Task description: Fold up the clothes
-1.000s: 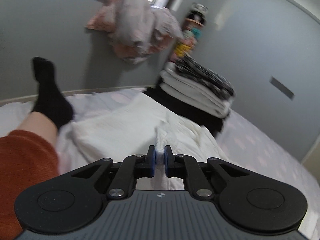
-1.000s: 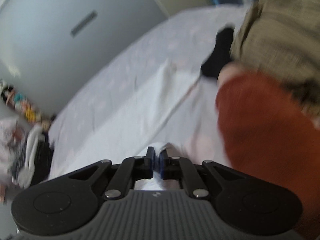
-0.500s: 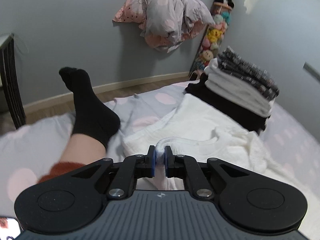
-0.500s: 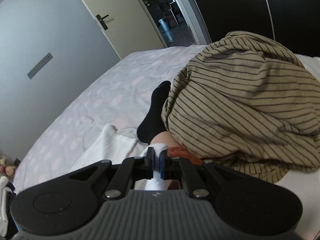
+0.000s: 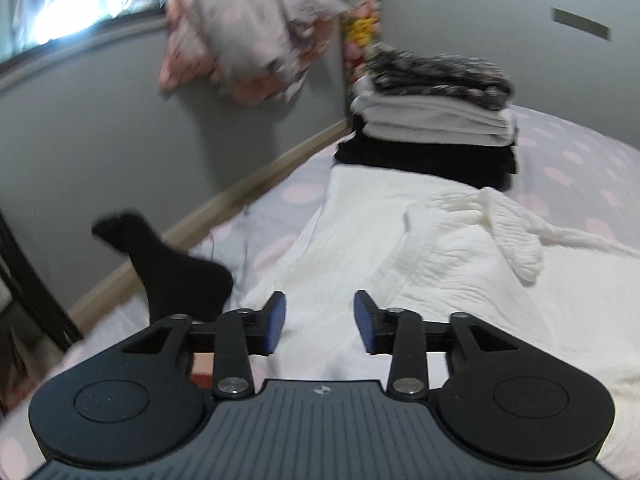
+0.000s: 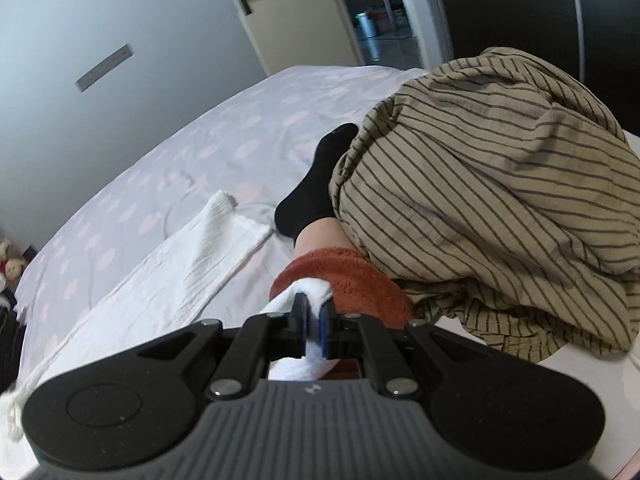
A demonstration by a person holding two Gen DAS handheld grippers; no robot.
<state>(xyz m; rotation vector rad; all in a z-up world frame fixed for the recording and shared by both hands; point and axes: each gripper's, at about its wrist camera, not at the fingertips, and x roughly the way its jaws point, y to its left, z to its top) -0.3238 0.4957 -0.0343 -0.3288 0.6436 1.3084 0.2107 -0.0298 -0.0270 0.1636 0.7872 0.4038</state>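
- The left gripper [image 5: 319,322] is hovering with its blue-padded jaws standing apart and gripping nothing, just above the near edge of the white textured cotton garment [image 5: 420,248] that is lying spread across the bed.
- The right gripper [image 6: 313,326] is pinching its jaws together on a bunched corner of the same white textured cotton garment [image 6: 192,264], which is trailing away to the left over the bed and ending in a flat end near the far side.
- The bed, covered in a pale lilac sheet with pink spots [image 6: 168,168], is carrying everything in the scene.
- A stack of folded clothes, black at the bottom, white in the middle and a black-and-white patterned piece on top [image 5: 432,116], is sitting on the far part of the bed, touching the far edge of the white garment.
- A crumpled beige garment with dark stripes [image 6: 500,200] is lying heaped on the right side of the bed, just beside the person's leg.
- A person's foot in a black sock [image 5: 168,268] is resting on the bed to the left of the left gripper; in the right wrist view the other black-socked foot [image 6: 316,188] and a rust-orange fleece trouser leg [image 6: 344,276] are lying just beyond the right gripper.
- A blurred pink and grey bundle of fabric [image 5: 248,40] is hanging against the grey wall on the far left.
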